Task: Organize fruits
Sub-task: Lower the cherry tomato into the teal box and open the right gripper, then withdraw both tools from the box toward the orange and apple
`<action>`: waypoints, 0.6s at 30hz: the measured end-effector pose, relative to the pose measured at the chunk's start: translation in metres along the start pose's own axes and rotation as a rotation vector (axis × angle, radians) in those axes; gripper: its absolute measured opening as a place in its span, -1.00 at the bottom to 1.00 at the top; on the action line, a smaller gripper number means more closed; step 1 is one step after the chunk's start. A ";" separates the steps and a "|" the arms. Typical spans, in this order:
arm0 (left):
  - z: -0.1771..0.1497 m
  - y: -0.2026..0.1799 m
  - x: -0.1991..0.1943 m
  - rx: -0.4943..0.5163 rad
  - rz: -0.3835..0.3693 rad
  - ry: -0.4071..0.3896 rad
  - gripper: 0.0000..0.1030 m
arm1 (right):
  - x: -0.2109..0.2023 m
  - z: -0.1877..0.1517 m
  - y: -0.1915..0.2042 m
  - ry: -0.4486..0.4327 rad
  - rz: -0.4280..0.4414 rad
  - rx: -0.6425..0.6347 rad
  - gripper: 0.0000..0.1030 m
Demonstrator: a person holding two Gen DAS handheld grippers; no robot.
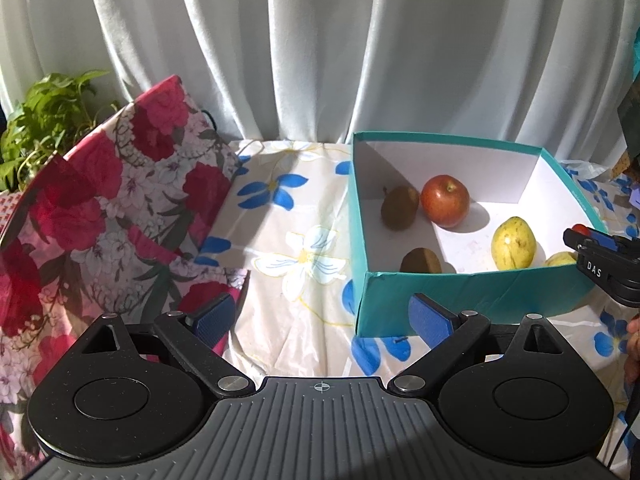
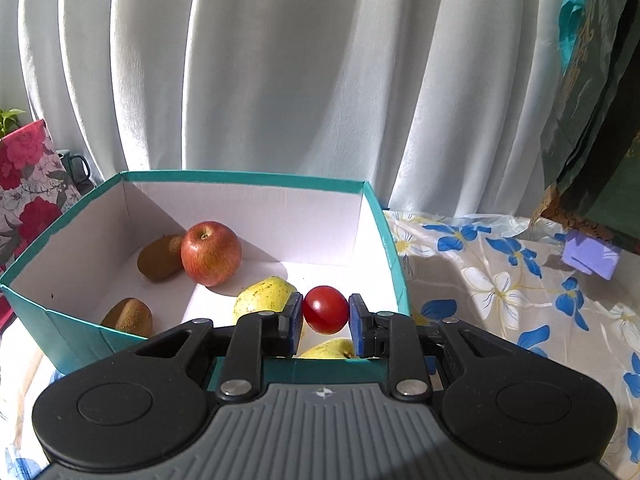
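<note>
A teal box point(image 1: 460, 288) with a white inside stands on the floral tablecloth; it also shows in the right wrist view point(image 2: 248, 178). Inside lie a red apple point(image 1: 445, 201) point(image 2: 211, 253), two kiwis point(image 1: 399, 207) point(image 1: 421, 261) and two yellow pears point(image 1: 513, 242) point(image 1: 562, 259). My right gripper point(image 2: 325, 314) is shut on a small red tomato point(image 2: 325, 309) and holds it above the box's near right corner, over a pear point(image 2: 264, 296). It shows at the right edge of the left wrist view point(image 1: 580, 236). My left gripper point(image 1: 322, 316) is open and empty, left of the box.
A red floral cushion point(image 1: 100, 216) leans at the left with a green plant point(image 1: 44, 124) behind it. White curtains hang behind the table. A purple block point(image 2: 590, 258) lies on the cloth at the right, below dark fabric point(image 2: 596, 120).
</note>
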State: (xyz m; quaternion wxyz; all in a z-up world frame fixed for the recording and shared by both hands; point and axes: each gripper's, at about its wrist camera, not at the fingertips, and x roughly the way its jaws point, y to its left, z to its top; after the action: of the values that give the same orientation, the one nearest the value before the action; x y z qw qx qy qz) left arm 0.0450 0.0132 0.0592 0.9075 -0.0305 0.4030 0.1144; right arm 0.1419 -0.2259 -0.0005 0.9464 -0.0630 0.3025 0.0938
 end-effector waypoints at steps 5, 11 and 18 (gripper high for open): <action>-0.004 0.002 0.001 -0.007 0.010 0.016 0.88 | 0.004 0.001 -0.002 0.005 0.001 0.001 -0.51; -0.007 0.001 0.004 0.001 0.005 0.027 0.88 | -0.003 0.001 -0.003 -0.031 -0.009 0.013 0.00; -0.023 -0.014 0.012 0.098 -0.067 0.018 0.92 | -0.049 0.007 -0.002 -0.158 -0.014 0.041 0.52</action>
State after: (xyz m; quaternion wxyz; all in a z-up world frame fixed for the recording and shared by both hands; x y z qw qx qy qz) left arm 0.0394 -0.0011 0.0341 0.9076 -0.0007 0.4149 0.0639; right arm 0.1067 -0.2339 0.0337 0.9691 -0.0383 0.2284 0.0856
